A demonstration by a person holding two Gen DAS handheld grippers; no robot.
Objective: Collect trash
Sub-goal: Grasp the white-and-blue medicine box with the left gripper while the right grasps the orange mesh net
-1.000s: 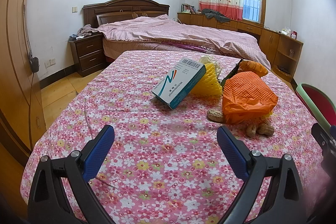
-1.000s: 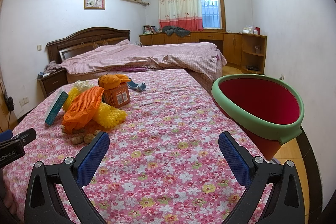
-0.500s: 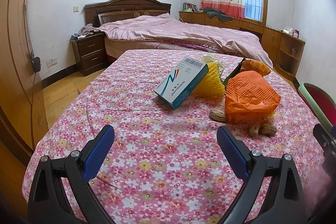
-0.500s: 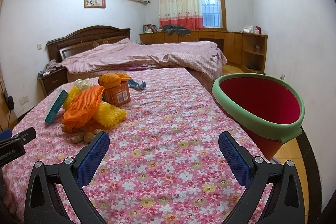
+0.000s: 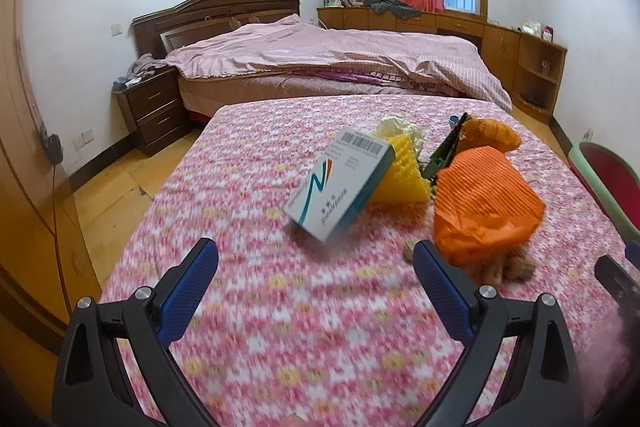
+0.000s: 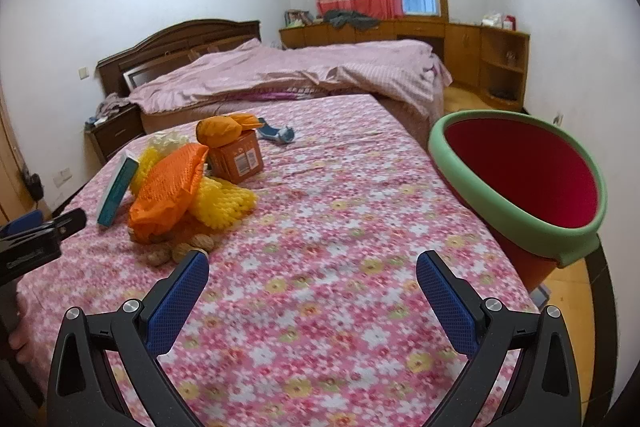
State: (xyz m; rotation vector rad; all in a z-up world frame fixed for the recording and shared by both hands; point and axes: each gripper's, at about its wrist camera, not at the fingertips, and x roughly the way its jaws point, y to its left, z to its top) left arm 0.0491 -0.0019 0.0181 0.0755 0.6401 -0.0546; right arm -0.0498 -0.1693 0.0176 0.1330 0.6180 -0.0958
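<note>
A pile of trash lies on the flowered cloth (image 5: 248,187): a white and teal medicine box (image 5: 340,183) leaning on yellow foam netting (image 5: 400,171), an orange foam net (image 5: 484,211), walnuts (image 5: 508,269), and an orange carton (image 6: 236,157) with an orange bag on top. A blue wrapper (image 6: 276,135) lies farther back. My left gripper (image 5: 316,287) is open and empty, just short of the medicine box. My right gripper (image 6: 312,291) is open and empty over bare cloth. The red bin with a green rim (image 6: 520,179) stands tilted at the cloth's right edge.
A bed with a pink quilt (image 6: 288,75) lies beyond the cloth. A dark nightstand (image 5: 154,107) stands at the left, wooden cabinets (image 6: 480,55) along the far wall. Wooden floor (image 5: 100,203) runs along the left side. The left gripper's body (image 6: 36,243) shows in the right wrist view.
Both grippers have moved forward toward the trash pile; the medicine box and the bin look larger and closer. Their jaws stay open.
</note>
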